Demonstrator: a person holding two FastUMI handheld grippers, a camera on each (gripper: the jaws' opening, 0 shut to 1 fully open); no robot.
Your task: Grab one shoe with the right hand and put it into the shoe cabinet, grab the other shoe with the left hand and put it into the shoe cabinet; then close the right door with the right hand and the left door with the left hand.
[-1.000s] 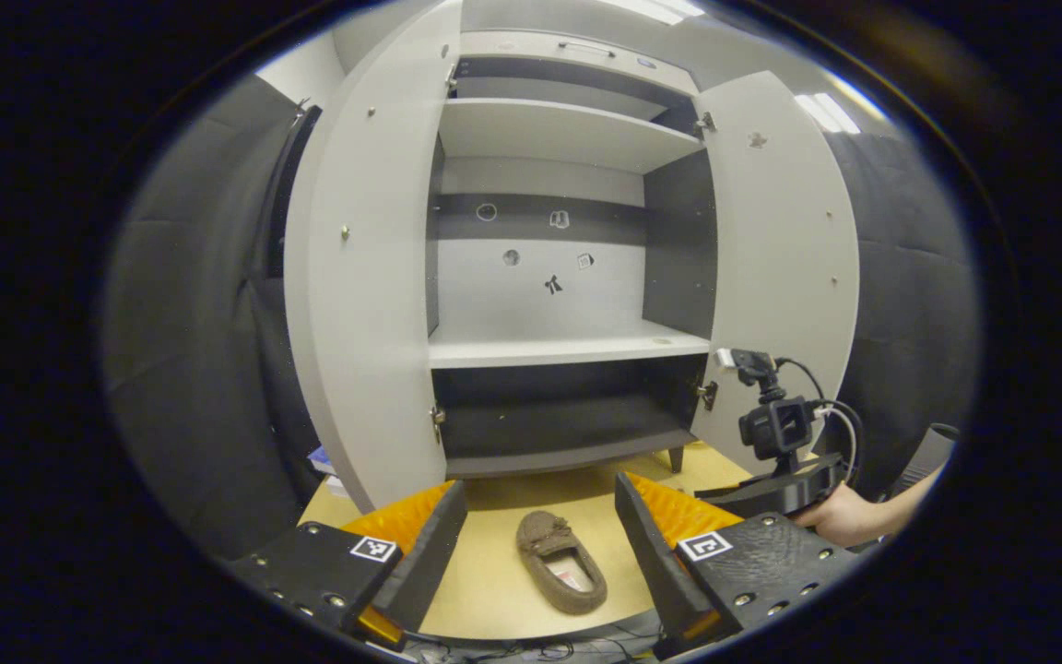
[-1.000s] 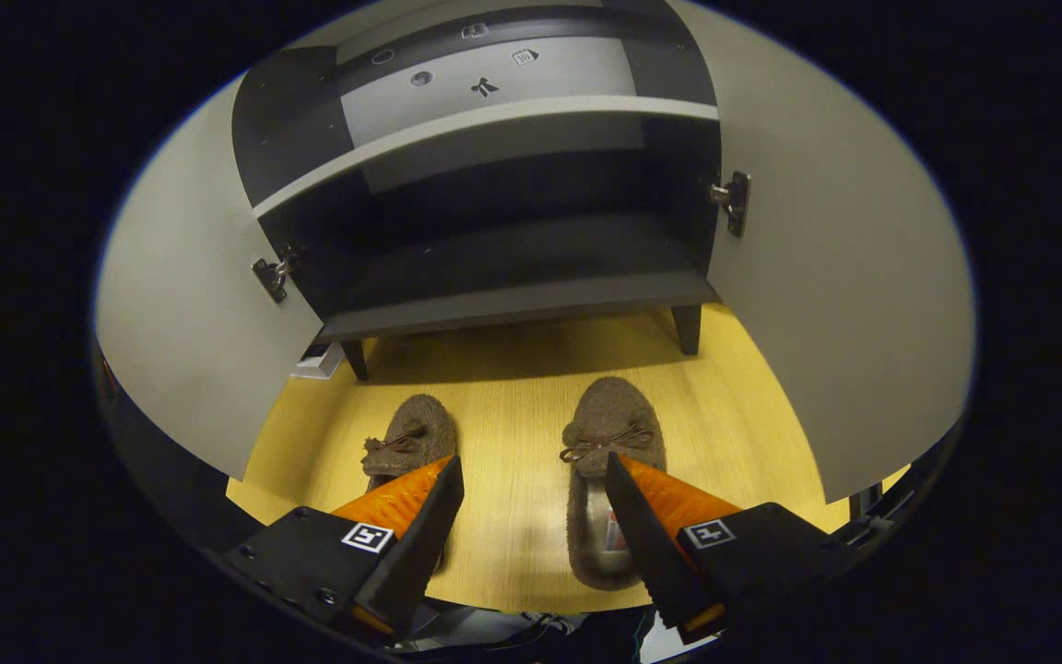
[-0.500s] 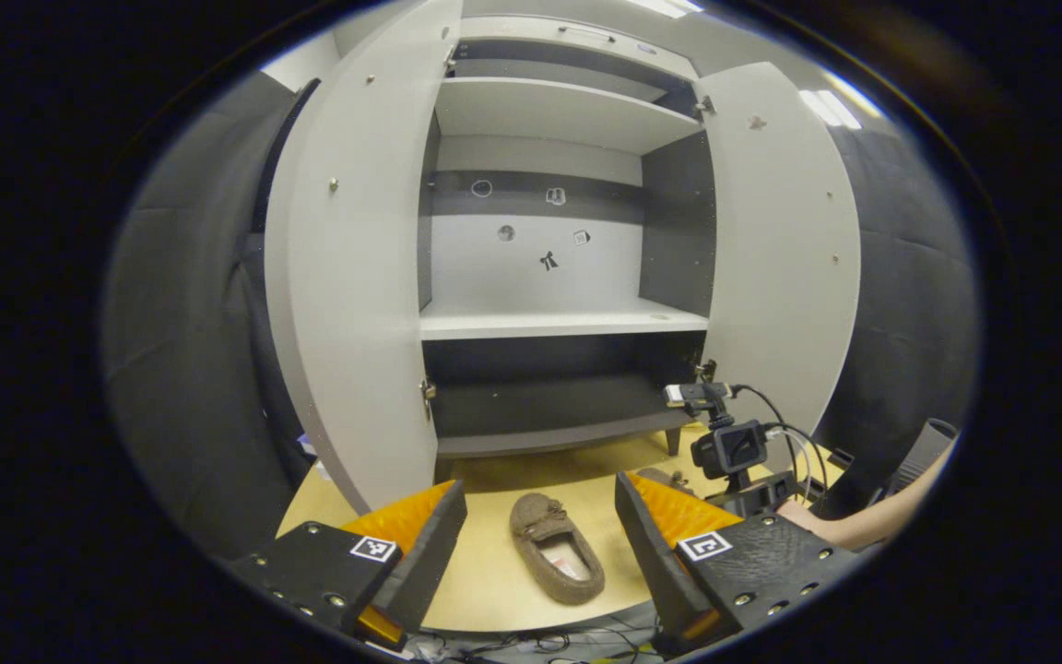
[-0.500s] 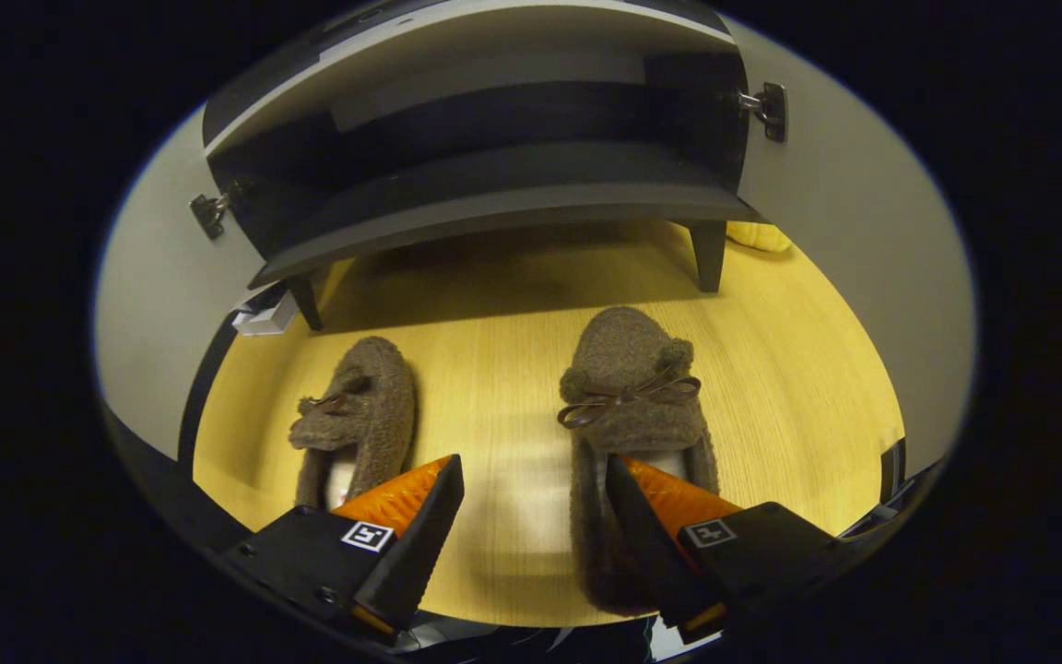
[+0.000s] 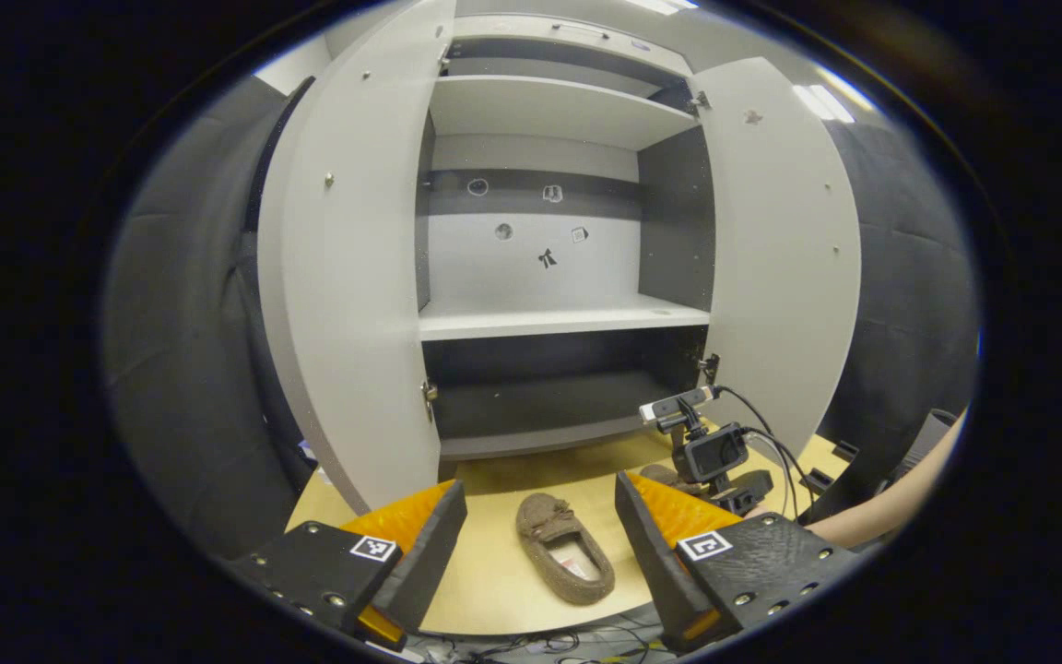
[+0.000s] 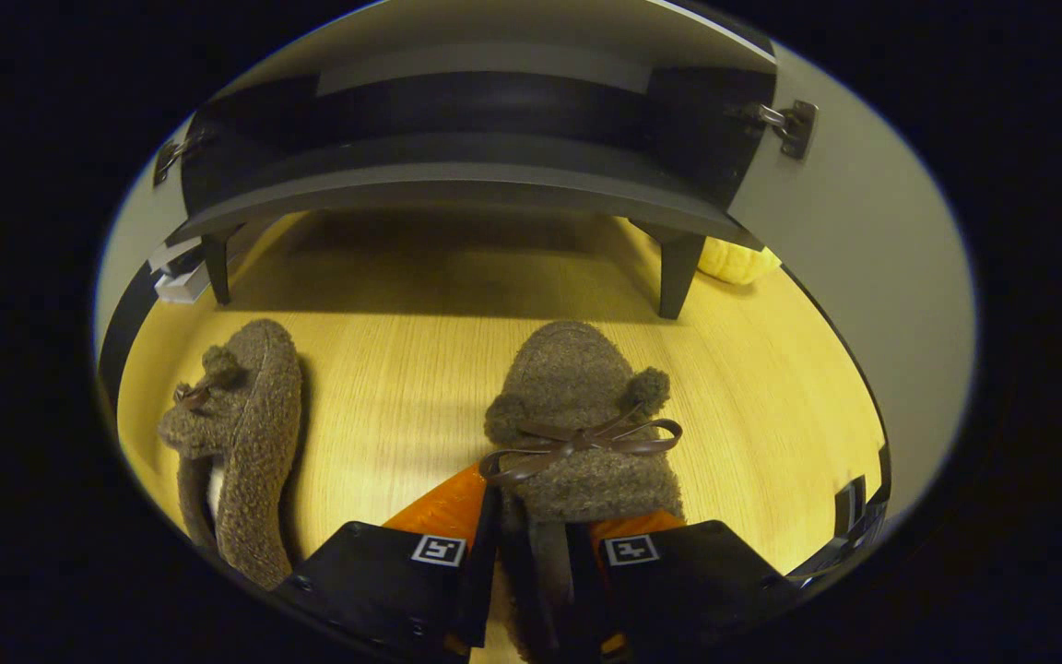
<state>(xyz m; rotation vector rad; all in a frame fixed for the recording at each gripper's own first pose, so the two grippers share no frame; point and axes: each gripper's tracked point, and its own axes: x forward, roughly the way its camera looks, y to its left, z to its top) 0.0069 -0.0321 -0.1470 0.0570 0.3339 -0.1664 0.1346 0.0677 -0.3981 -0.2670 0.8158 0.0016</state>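
Wood floor (image 6: 383, 387) by open cabinet (image 5: 549, 314), R gripper (image 6: 536, 553) pinching right shoe (image 6: 577, 415), L gripper (image 5: 538, 539) jaws wide apart w/ nothing between, other shoe (image 5: 566, 558) on floor below it.

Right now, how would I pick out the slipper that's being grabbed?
Find the cabinet with its doors open and look at the yellow wood floor before it. Two fuzzy brown slippers lie there; the grabbed slipper is nearer the right door. The right gripper pinches its side wall, while the other slipper lies untouched.

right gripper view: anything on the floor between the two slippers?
No. Between the left slipper and the gripped slipper, the right gripper view shows bare wood floor.
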